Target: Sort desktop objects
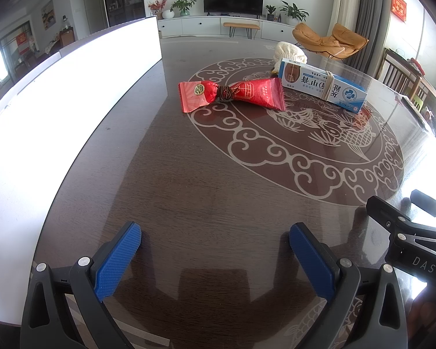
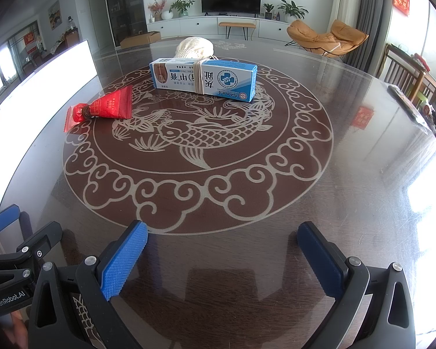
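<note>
A red snack packet (image 1: 232, 94) tied round its middle with a brown hair band lies on the dark table; it also shows in the right wrist view (image 2: 101, 110). A blue and white box (image 1: 322, 85) with a rubber band round it lies to its right, also in the right wrist view (image 2: 204, 79). A cream knitted pouch (image 1: 290, 53) sits behind the box, also in the right wrist view (image 2: 195, 47). My left gripper (image 1: 215, 240) is open and empty, well short of the packet. My right gripper (image 2: 222, 237) is open and empty, well short of the box.
A bright white tray or board (image 1: 61, 93) runs along the table's left side, also in the right wrist view (image 2: 40, 87). The table (image 2: 218, 174) has a fish pattern under glass. The right gripper's body (image 1: 407, 232) sits close beside the left one. Wooden chairs (image 2: 404, 72) stand at the right.
</note>
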